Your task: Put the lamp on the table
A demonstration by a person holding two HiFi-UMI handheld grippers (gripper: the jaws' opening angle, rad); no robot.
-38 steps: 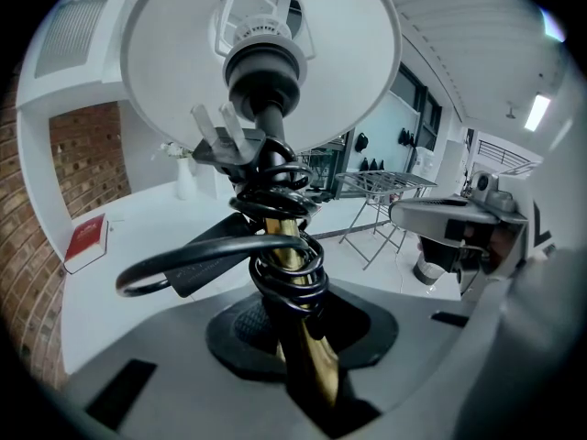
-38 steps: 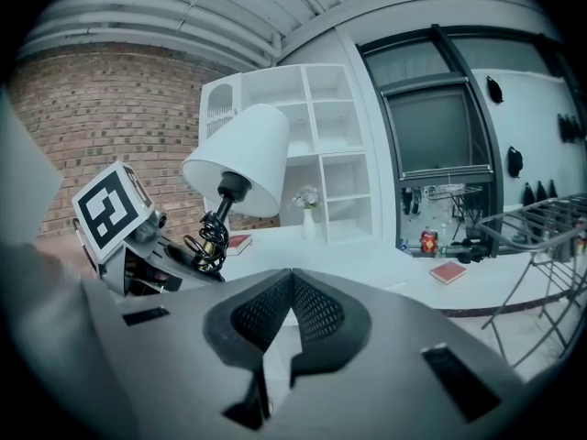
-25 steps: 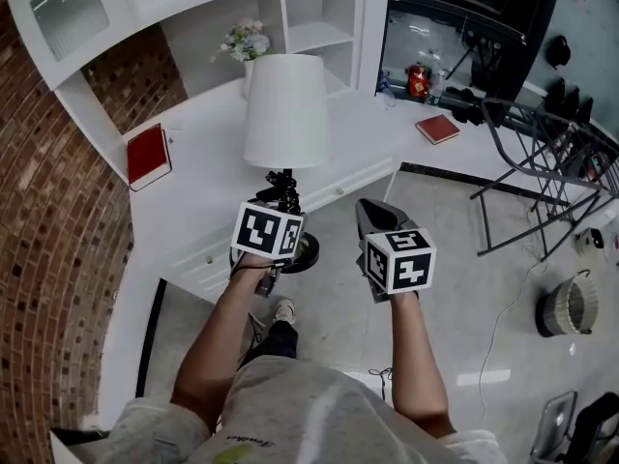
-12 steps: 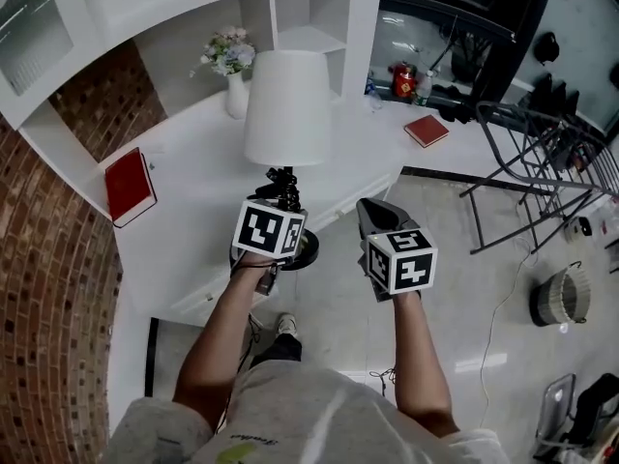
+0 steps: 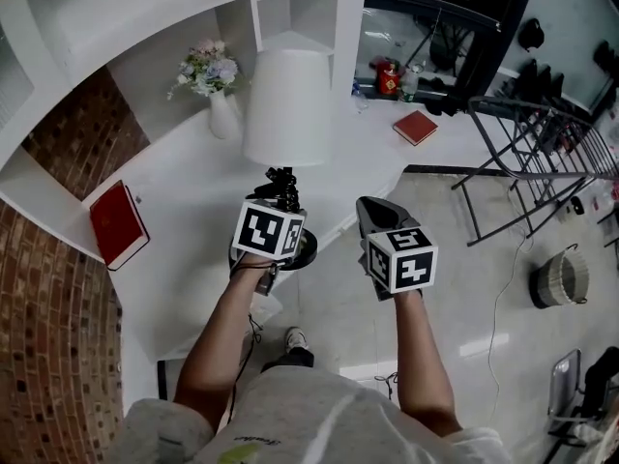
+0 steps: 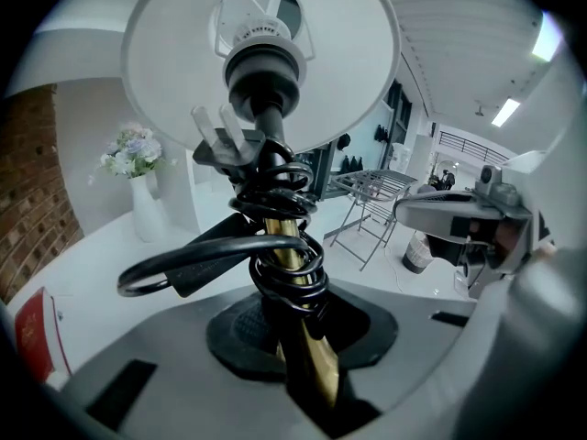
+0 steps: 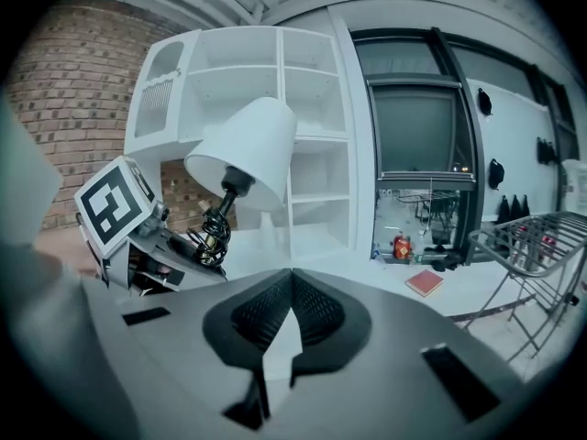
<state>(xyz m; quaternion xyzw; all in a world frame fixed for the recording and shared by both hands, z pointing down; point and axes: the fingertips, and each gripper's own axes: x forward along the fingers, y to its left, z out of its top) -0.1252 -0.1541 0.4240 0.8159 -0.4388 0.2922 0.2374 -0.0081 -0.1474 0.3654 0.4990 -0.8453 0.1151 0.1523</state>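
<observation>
The lamp has a white shade [image 5: 286, 104], a brass stem wound with black cord [image 6: 292, 255] and a dark round base [image 5: 303, 251]. My left gripper [image 5: 278, 211] is shut on the stem just below the cord coil and holds the lamp upright; in the left gripper view the shade [image 6: 261, 62] fills the top. The base hangs over the front edge of the white table [image 5: 184, 191]; I cannot tell whether it touches. My right gripper [image 5: 373, 213] stays beside the lamp, shut and empty, and in the right gripper view its jaws [image 7: 291, 312] meet with nothing between them.
On the table lie a red book [image 5: 118, 225] at the left, a flower vase [image 5: 221, 112] behind the lamp and a second red book [image 5: 416, 127] at the right. A metal rack [image 5: 542, 162] and a round basket [image 5: 556, 280] stand on the floor to the right.
The table and shelves have slid down and left in the head view, so the lamp base now lies over the table's front edge. Both grippers keep their grip and spacing.
</observation>
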